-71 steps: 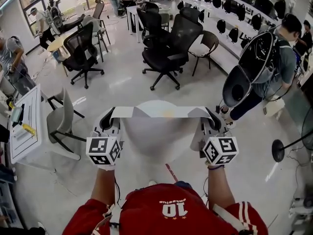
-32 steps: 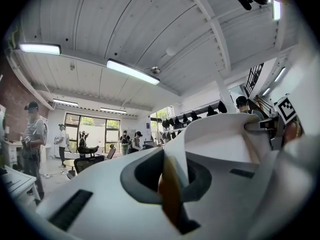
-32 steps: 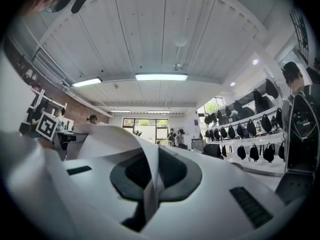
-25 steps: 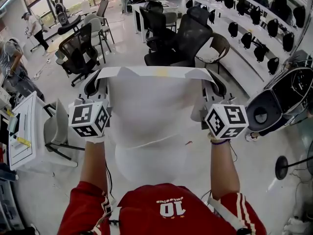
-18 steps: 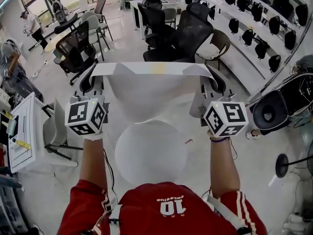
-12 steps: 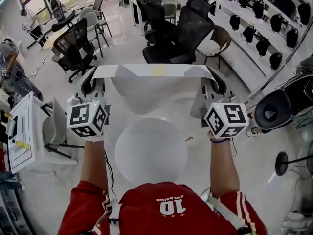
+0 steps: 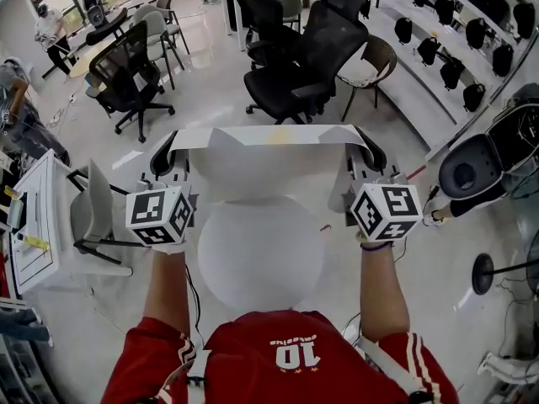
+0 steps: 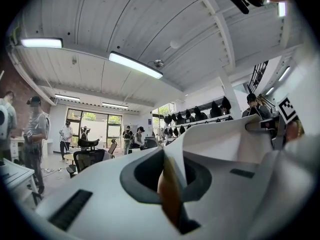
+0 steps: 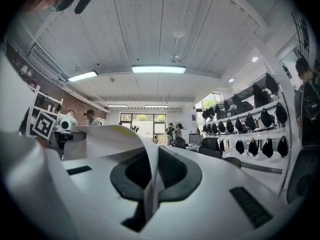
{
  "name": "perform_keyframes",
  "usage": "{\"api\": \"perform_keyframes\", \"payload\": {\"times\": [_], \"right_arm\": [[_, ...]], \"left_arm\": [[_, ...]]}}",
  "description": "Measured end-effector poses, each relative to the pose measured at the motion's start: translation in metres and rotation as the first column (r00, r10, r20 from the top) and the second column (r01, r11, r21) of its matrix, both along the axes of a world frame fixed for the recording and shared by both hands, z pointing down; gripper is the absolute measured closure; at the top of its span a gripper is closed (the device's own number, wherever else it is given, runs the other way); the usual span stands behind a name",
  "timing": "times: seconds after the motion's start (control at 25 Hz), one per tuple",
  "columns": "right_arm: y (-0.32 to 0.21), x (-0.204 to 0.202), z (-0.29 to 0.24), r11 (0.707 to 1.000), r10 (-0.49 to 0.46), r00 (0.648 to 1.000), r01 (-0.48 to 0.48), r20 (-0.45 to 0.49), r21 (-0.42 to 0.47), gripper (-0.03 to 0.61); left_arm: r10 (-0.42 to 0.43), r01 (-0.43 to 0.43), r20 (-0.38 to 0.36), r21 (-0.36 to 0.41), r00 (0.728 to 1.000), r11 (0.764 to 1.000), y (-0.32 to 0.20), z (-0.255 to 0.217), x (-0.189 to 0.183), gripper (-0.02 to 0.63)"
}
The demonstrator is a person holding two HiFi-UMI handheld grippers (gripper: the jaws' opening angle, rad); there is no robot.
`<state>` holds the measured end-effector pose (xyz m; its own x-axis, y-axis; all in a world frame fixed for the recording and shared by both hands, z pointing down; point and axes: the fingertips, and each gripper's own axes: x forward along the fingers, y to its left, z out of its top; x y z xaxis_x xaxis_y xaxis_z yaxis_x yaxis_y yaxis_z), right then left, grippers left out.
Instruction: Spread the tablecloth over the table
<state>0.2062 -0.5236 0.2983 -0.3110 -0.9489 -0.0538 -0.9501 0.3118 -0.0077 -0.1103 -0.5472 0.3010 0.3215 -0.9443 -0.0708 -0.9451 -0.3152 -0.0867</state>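
I hold a white tablecloth (image 7: pixel 268 162) stretched by its far edge between both grippers, above a round white table (image 7: pixel 261 259). My left gripper (image 7: pixel 166 153) is shut on the cloth's left corner, and my right gripper (image 7: pixel 369 151) is shut on the right corner. The cloth sags in a short curve between them and hangs over the table's far side. In the left gripper view the cloth's edge (image 8: pixel 172 159) is pinched between the shut jaws (image 8: pixel 168 184). The right gripper view shows the same: a fold of cloth (image 9: pixel 131 140) runs into the shut jaws (image 9: pixel 149 184).
Black office chairs (image 7: pixel 295 53) stand just beyond the table. A grey chair (image 7: pixel 88 213) and a white desk (image 7: pixel 34 225) are at the left. At the right are a shelf of dark headgear (image 7: pixel 438 32) and a round black device (image 7: pixel 472 167). People stand at the far left (image 7: pixel 42 28).
Both grippers have come down together with the cloth held taut. The cloth's long hanging part has drawn up, so the round table now shows beneath it.
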Motion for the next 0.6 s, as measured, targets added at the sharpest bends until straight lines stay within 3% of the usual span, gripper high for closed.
{"api": "perform_keyframes", "payload": {"times": [0.6], "right_arm": [[0.078, -0.029, 0.047, 0.996, -0.006, 1.0, 0.006, -0.008, -0.084, 0.56]], "left_arm": [[0.019, -0.017, 0.012, -0.105, 1.0, 0.994, 0.081, 0.059, -0.029, 0.603]]}}
